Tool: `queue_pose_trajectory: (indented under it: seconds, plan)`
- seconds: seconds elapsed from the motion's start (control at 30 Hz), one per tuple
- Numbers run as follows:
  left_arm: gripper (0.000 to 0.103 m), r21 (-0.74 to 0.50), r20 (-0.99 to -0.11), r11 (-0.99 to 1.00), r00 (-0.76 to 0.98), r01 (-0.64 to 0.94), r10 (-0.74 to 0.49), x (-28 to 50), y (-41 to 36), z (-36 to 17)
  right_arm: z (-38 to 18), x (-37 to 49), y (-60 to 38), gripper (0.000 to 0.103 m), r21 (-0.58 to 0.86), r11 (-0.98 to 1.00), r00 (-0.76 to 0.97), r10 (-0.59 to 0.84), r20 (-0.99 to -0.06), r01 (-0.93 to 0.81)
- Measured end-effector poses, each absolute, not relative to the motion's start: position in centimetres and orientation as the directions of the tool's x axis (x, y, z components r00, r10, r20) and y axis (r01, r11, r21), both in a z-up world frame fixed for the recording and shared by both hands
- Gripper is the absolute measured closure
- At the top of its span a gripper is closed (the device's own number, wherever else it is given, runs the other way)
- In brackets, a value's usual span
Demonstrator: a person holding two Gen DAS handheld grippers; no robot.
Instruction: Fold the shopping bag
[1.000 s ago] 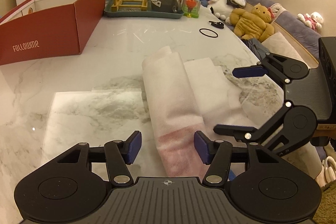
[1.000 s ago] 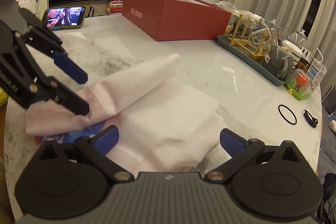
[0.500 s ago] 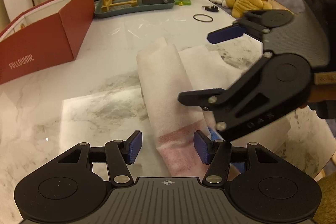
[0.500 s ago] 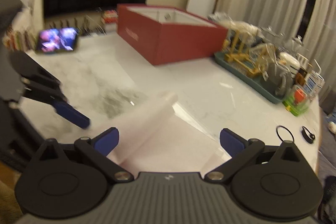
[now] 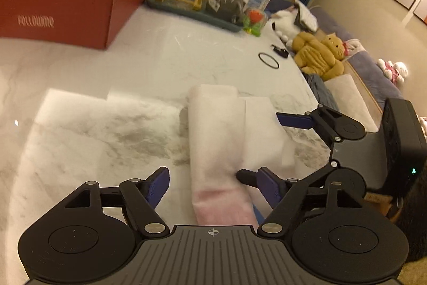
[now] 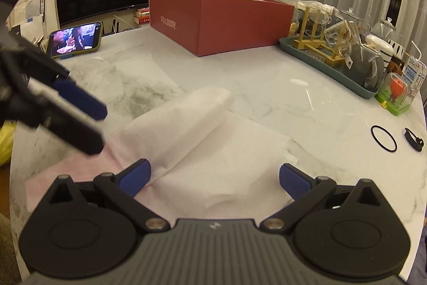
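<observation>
White shopping bag on marble table, one flap folded | left gripper jaws just widened, straddling bag at 6 o'clock | right gripper wide open, empty | further folds remain

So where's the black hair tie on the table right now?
The black hair tie lies flat on the marble table at the right of the right wrist view, beside a small black clip and nearer the camera than the green toy box.
</observation>
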State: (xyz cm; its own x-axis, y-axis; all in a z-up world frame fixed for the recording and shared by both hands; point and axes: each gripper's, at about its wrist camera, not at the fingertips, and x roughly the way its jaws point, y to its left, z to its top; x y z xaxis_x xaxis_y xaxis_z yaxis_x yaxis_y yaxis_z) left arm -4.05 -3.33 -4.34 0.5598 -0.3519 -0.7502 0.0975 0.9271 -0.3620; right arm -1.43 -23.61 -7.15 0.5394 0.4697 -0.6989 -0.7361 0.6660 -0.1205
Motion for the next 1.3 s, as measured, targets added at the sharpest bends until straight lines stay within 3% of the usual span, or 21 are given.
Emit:
queue_pose_trajectory:
  seconds: [0.3, 0.37, 0.43, 0.53, 0.73, 1.03, 1.3]
  plan:
    - [0.031, -0.318, -0.787, 0.948, 0.553, 0.017, -0.273, -2.8, -4.7, -5.6, -7.2, -2.3, -23.7, 0.000, -0.139, 0.696, 0.582, 0.454, -0.675, -0.705]
    - [0.054, -0.312, -0.789, 0.950, 0.550, 0.026, -0.275, -2.6, -5.2, -5.5, -7.2, -2.3, -23.6, 0.000, -0.148, 0.692, 0.583, 0.452, -0.675, -0.707]
    - [0.066, -0.312, -0.788, 0.950, 0.551, 0.028, -0.275, -2.6, -5.6, -5.5, -7.2, -2.4, -23.6, 0.000, -0.153, 0.690, 0.585, 0.449, -0.675, -0.707]
    - [0.077, -0.317, -0.784, 0.948, 0.559, 0.014, -0.270, -2.9, -5.1, -5.4, -7.2, -2.4, -23.7, 0.000, -0.153, 0.688, 0.584, 0.452, -0.674, -0.709]
    - [0.089, -0.289, -0.775, 0.957, 0.580, 0.032, -0.253, -3.5, -5.5, -5.0, -7.1, -2.4, -23.8, 0.000, -0.151, 0.684, 0.578, 0.454, -0.678, -0.714]
    - [0.091, -0.185, -0.799, 0.979, 0.567, 0.085, -0.200, -3.1, -6.8, -3.8, -7.0, -1.8, -24.7, 0.000, -0.054, 0.699, 0.495, 0.448, -0.745, -0.713]
    - [0.091, -0.164, -0.813, 0.981, 0.549, 0.105, -0.194, -2.9, -7.3, -3.3, -6.3, -4.8, -25.3, 0.000, -0.115, 0.599, 0.481, 0.498, -0.721, -0.793]
